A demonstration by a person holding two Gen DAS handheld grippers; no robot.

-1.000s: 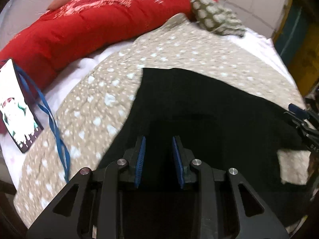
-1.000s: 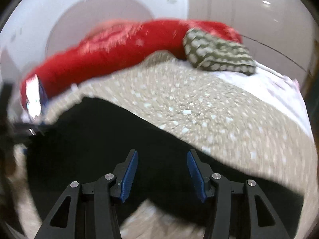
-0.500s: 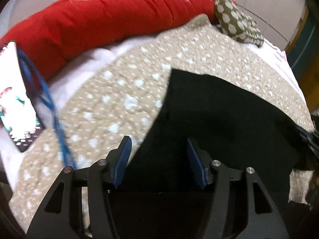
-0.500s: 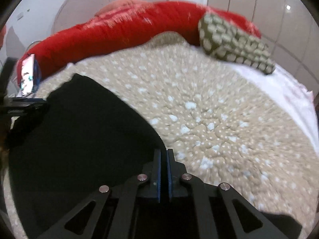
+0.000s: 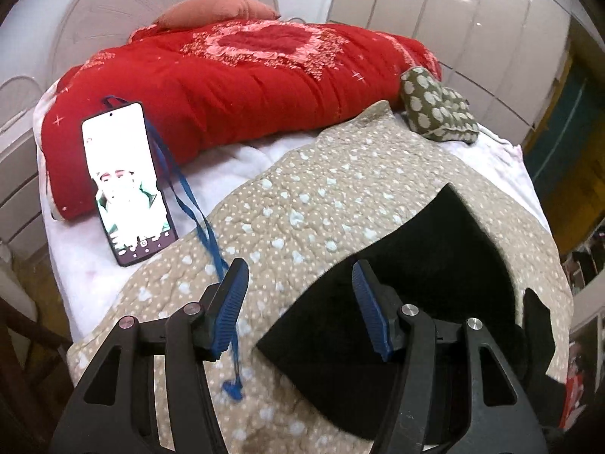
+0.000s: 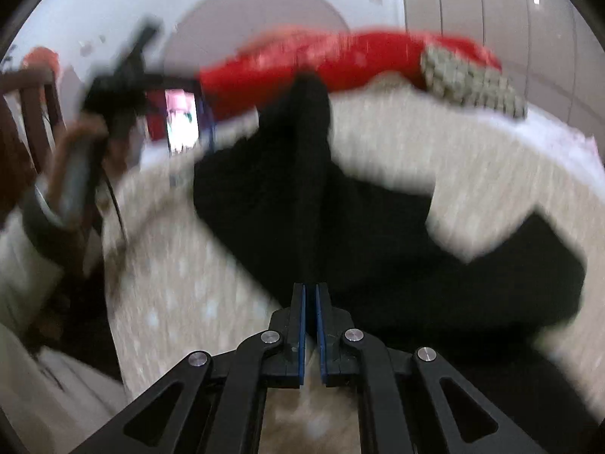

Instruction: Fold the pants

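Note:
The black pants (image 5: 408, 287) lie on a beige dotted quilt (image 5: 302, 204) on the bed. My left gripper (image 5: 300, 308) is open and empty, raised above the pants' left edge. My right gripper (image 6: 310, 295) is shut on a fold of the black pants (image 6: 302, 174) and holds it lifted off the quilt (image 6: 181, 283); the right wrist view is blurred by motion. The left gripper and the hand holding it show at the far left of that view (image 6: 113, 87).
A red quilt (image 5: 242, 75) lies along the head of the bed. A lit phone (image 5: 126, 183) with a blue lanyard (image 5: 196, 219) rests on the white sheet at left. A green dotted pillow (image 5: 435, 106) sits at the back right.
My left gripper opened wide and drew back to the left off the pants. My right gripper closed on the pants and has lifted a fold of them.

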